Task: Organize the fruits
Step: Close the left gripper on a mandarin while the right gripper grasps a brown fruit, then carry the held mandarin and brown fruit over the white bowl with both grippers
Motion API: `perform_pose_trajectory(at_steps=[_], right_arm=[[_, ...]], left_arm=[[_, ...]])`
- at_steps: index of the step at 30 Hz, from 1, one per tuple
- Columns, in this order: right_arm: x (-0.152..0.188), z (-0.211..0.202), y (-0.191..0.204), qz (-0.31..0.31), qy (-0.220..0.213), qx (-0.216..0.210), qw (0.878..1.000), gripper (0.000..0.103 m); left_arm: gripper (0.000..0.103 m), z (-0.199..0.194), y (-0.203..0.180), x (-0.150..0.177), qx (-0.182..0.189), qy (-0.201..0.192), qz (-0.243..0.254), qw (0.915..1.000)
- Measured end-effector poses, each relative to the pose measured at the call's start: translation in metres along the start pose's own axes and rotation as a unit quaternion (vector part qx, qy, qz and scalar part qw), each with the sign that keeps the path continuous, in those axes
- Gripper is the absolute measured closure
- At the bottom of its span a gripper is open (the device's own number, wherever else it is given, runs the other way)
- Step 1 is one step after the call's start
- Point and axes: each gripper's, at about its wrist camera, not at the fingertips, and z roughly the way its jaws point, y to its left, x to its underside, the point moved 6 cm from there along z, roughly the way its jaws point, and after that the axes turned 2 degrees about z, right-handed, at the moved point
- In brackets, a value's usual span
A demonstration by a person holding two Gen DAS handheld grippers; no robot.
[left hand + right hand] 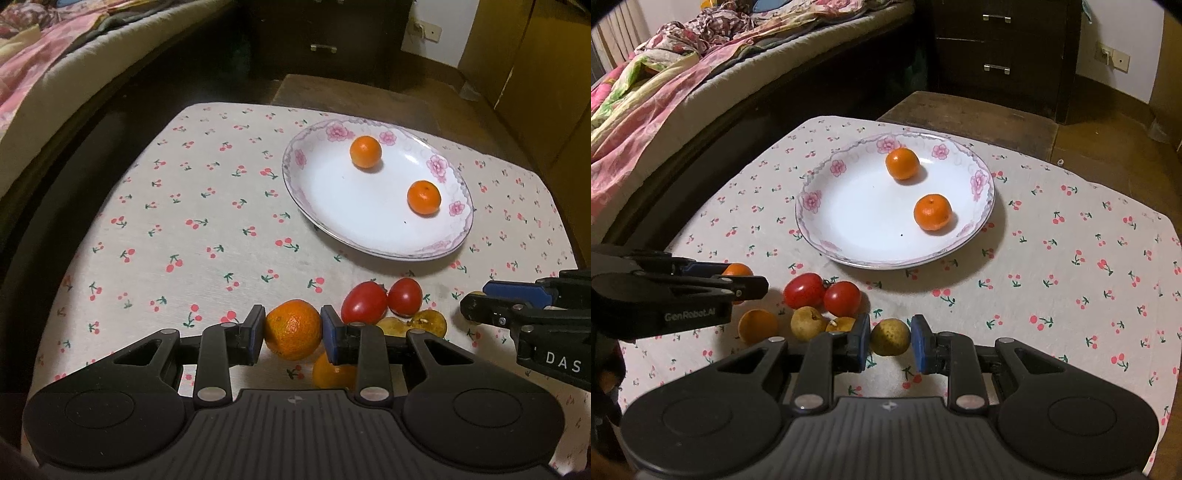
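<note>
The left gripper (293,334), marked "GenRobot.AI", tilts steeply down, jaws clamped on a tangerine (293,329). The right gripper (890,341), lettered "DAS", tilts likewise, jaws closed on a small yellow-green fruit (890,336). At twelve o'clock on the surface (1071,295), the floral plate (849,229) holds two tangerines (902,163).
</note>
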Motion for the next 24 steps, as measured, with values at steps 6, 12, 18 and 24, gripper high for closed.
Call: perform_pose_trajectory(at_steps=[6,12,18,24], right_arm=[[-0.004,-0.004,0.001,0.002,-0.008,-0.003,1.0,0.078],[-0.009,-0.009,-0.001,0.006,-0.019,-0.002,1.0,0.078],[-0.016,-0.015,-0.001,0.008,-0.029,-0.002,1.0,0.078],[-0.019,-0.019,-0.002,0.009,-0.035,0.0,0.999,0.078]], left_arm=[[0.063,-0.009,-0.002,-0.004,0.005,-0.009,-0.003,0.9999],[0.063,-0.01,-0.009,-0.01,0.012,-0.015,0.0,0.9998],[0.063,-0.013,-0.02,-0.013,0.019,-0.018,0.01,0.9996],[0.063,-0.014,-0.025,-0.015,0.019,-0.019,0.015,0.9995]])
